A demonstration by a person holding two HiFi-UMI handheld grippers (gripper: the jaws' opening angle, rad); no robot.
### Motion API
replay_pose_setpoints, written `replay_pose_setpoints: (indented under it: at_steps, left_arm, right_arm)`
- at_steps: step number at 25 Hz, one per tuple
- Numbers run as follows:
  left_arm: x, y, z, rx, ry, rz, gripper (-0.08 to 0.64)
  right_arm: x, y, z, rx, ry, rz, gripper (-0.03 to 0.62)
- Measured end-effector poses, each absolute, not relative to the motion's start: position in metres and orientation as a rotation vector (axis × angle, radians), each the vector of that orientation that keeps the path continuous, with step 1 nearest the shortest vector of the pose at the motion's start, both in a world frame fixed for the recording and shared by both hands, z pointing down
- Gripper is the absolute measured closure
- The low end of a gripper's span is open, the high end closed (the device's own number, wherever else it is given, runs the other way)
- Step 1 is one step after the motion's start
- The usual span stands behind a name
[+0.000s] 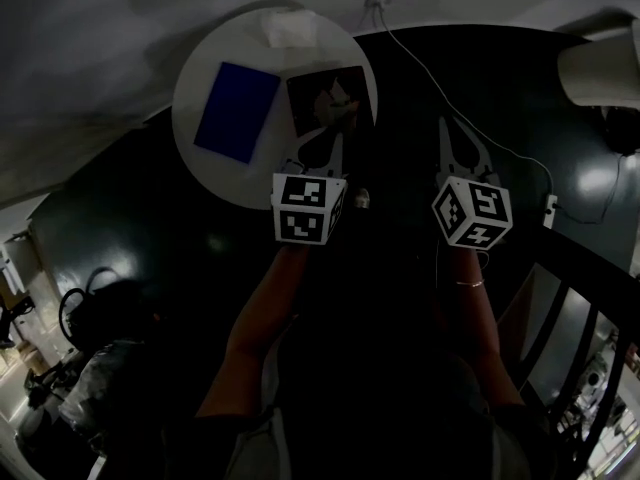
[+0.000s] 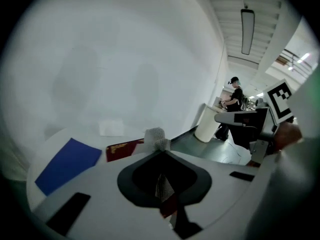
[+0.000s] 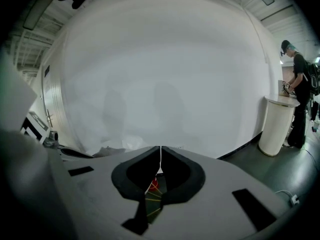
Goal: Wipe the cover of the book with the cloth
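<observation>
A dark red book (image 1: 318, 96) with a gold pattern lies on the round white table (image 1: 200, 78), right of a blue book (image 1: 237, 111). In the left gripper view the red book (image 2: 124, 148) sits just beyond the jaws. My left gripper (image 1: 335, 130) reaches over the table's near edge at the red book, shut on a grey-white cloth (image 2: 156, 136) that bunches up above its tips (image 2: 161, 152). The cloth (image 1: 341, 94) rests over the red cover. My right gripper (image 1: 458, 136) hangs off the table over the dark floor, jaws (image 3: 160, 149) shut with nothing in them.
A folded white sheet (image 1: 290, 30) lies at the table's far edge. A white cable (image 1: 440, 93) runs across the dark floor. A white pedestal (image 1: 600, 68) stands at the right, a railing (image 1: 560, 338) lower right, bags (image 1: 100, 318) lower left. A person (image 3: 300, 89) stands far off.
</observation>
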State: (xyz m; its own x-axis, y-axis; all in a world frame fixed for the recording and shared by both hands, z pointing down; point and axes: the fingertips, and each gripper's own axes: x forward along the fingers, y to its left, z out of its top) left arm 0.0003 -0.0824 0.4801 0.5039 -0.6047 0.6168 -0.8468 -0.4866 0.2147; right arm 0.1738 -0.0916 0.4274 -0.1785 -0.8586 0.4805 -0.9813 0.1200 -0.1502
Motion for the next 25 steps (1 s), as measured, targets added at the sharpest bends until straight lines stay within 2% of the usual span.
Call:
replay_pose_setpoints:
  at_steps: [6, 11, 17, 25]
  left_arm:
    - [0.074, -0.055, 0.477, 2.345, -1.030, 0.636, 0.534]
    - [0.089, -0.035, 0.501, 2.321, -0.973, 0.704, 0.535]
    - [0.060, -0.026, 0.540, 2.222, -1.026, 0.796, 0.535]
    - [-0.015, -0.018, 0.563, 2.080, -1.163, 0.839, 0.535]
  right_arm:
    - [0.207, -0.061, 0.426, 1.855, -2.083, 0.640, 0.563]
    - [0.216, -0.047, 0.429, 1.846, -2.068, 0.651, 0.563]
    - [0.196, -0.051, 0.439, 1.764, -2.103, 0.657, 0.563]
    - [0.140, -0.073, 0.448, 1.612, -2.188, 0.639, 0.563]
